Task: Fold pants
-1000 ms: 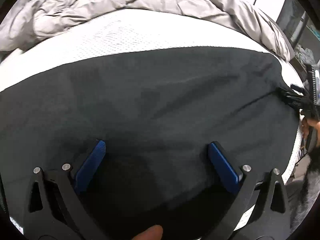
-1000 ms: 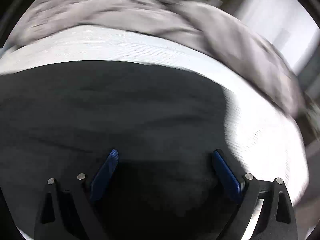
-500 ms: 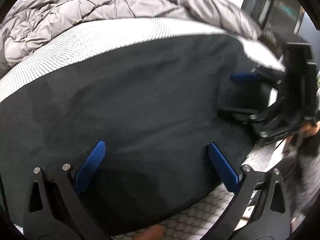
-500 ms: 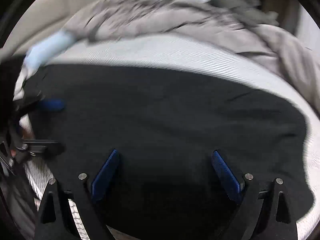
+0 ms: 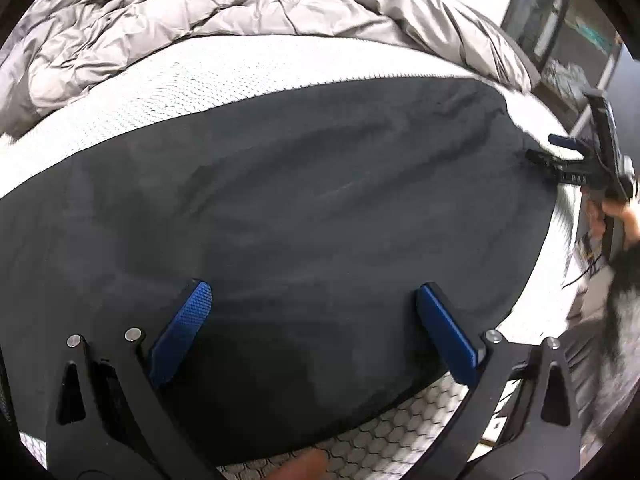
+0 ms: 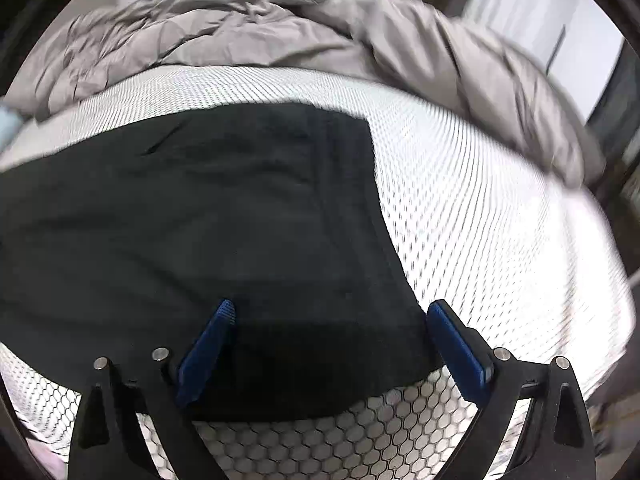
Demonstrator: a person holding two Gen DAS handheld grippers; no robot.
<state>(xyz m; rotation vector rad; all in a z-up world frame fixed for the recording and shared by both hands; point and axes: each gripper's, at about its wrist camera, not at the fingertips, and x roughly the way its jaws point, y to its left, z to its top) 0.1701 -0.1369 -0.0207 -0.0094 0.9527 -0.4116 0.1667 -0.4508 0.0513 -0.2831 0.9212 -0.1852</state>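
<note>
Pants [image 5: 304, 216] lie flat on bed [image 6: 480, 208]: soft, limp, light. Left tongs [image 5: 314, 332], right tongs [image 6: 332, 340] both wide, empty; pinch near hem corners.

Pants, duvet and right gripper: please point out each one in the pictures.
pants [image 5: 320, 208]: left wrist view, middle of the black cloth.
duvet [image 6: 248, 36]: right wrist view, crumpled grey folds.
right gripper [image 6: 332, 344]: right wrist view, between its open fingertips.

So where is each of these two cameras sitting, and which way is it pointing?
Left wrist: sits on the left gripper, looking across the black pants toward the grey duvet; the right gripper and a hand show at the right edge.
Right wrist: sits on the right gripper, over the pants' right end and white mattress.
Shared: pants, mattress, duvet.
</note>
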